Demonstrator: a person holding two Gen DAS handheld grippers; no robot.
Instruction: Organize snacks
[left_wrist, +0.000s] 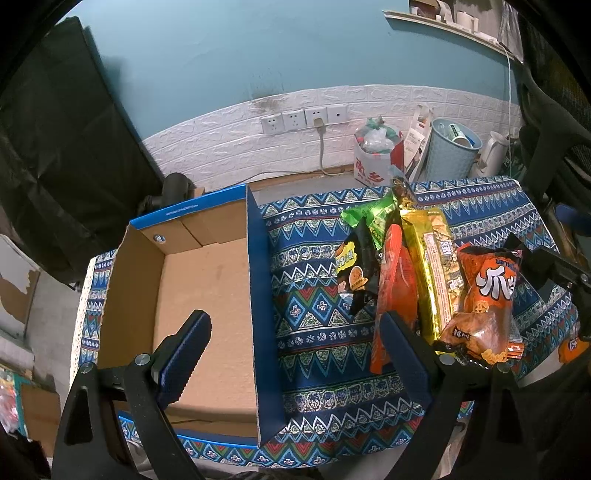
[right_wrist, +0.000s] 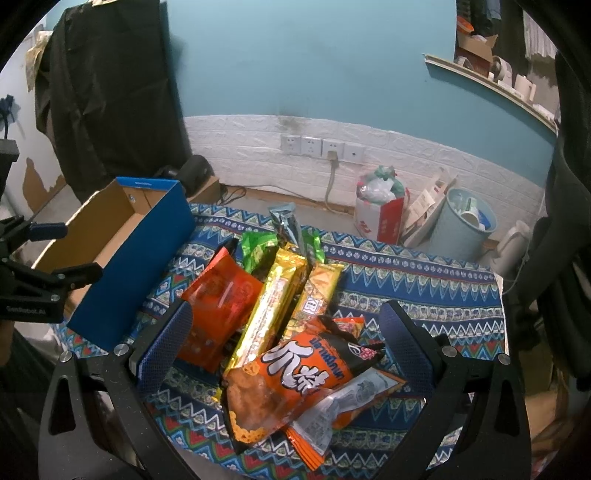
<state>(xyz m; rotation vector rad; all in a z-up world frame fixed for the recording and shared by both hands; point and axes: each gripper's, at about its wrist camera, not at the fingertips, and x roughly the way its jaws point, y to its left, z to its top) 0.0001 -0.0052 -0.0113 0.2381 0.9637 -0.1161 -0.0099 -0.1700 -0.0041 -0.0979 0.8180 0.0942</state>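
Right wrist view: right claw spread wide over orange snack bag, lower centre; slippery heap, so risk of pinching two packets. Left claw spread, empty, astride wall of cardboard box.

snack packets: piled on patterned cloth | blue-sided cardboard box: open, beside

Right gripper, jaws spread wide, hovers over an orange snack bag atop the pile.
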